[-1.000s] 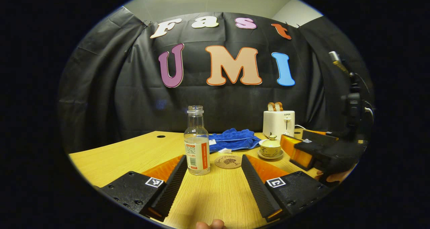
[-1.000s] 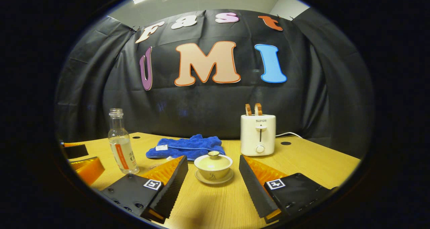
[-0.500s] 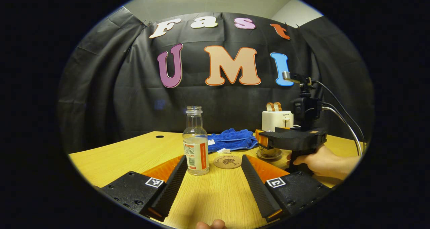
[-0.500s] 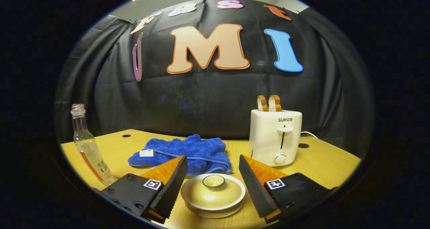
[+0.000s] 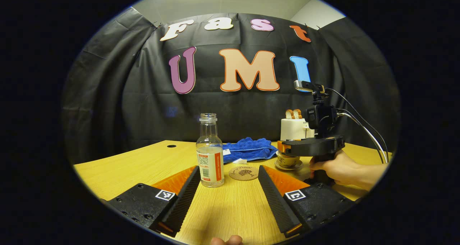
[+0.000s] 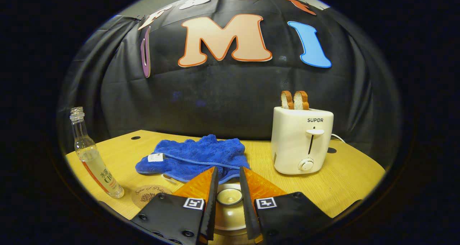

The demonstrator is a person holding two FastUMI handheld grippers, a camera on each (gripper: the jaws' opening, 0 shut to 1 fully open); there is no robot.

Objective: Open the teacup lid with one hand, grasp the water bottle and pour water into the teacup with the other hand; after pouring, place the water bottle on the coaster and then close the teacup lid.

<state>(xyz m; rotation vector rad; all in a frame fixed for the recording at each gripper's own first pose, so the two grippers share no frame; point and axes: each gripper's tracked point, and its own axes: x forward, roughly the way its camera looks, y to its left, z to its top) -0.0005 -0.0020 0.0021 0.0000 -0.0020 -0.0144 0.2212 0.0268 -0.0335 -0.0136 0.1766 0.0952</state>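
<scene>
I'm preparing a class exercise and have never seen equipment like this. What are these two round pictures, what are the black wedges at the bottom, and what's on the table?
A person holds a hand-held gripper in each hand; a camera rides on each, so each picture looks along its own two fingers.

In the left gripper view, the left gripper is open, facing a bottle and a coaster. Farther off, a hand holds the other gripper over the teacup.

In the right gripper view, the right gripper has its fingers close beside the lid knob; contact is unclear. On the table also lie a towel and a toaster.

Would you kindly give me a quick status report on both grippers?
Right gripper closed around lid knob. Left gripper open, short of water bottle. Coaster bare, nothing blocking.
</scene>
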